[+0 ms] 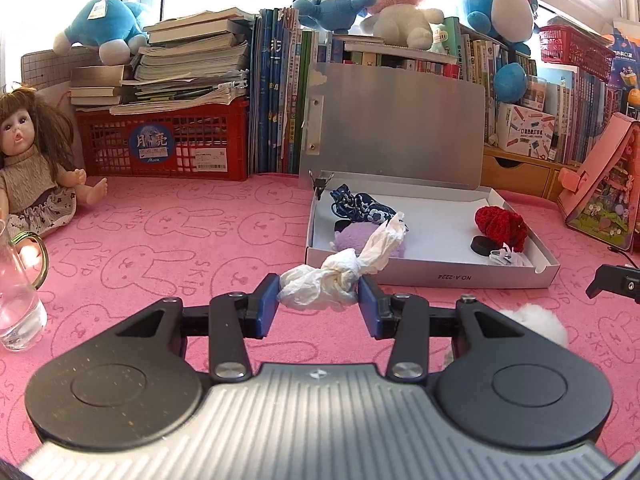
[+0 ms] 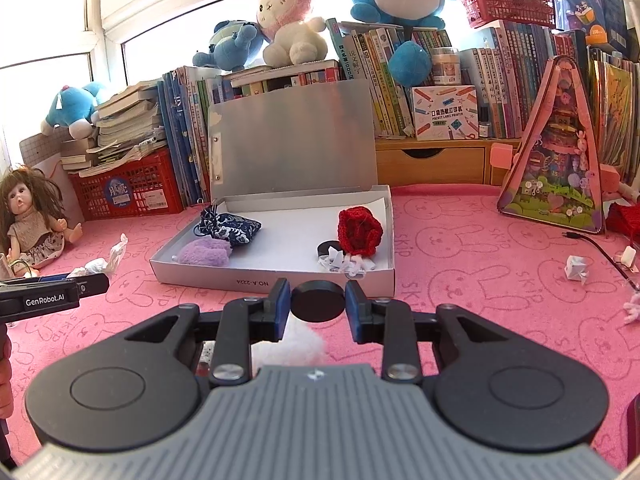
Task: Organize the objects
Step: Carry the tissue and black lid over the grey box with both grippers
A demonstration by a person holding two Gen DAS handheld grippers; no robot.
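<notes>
My left gripper (image 1: 319, 298) is shut on a crumpled white tissue (image 1: 340, 274), held above the pink mat just in front of the open white box (image 1: 424, 276). My right gripper (image 2: 318, 302) is shut on a black round disc (image 2: 318, 302), held in front of the same box (image 2: 272, 280). Inside the box lie a blue patterned pouch (image 2: 230, 229), a purple fluffy item (image 2: 204, 253), a red knitted piece (image 2: 359, 230), a second black disc (image 2: 328, 249) and white paper scraps (image 2: 348, 266). The left gripper with its tissue also shows in the right wrist view (image 2: 102, 266).
A doll (image 1: 28, 168) and a glass jug (image 1: 18, 300) sit at the left. A white cotton ball (image 1: 540, 322) lies near the left gripper. Books, plush toys and a red crate (image 1: 164, 144) line the back. A pink toy house (image 2: 556, 172), a cable and a folded paper (image 2: 576, 270) lie right.
</notes>
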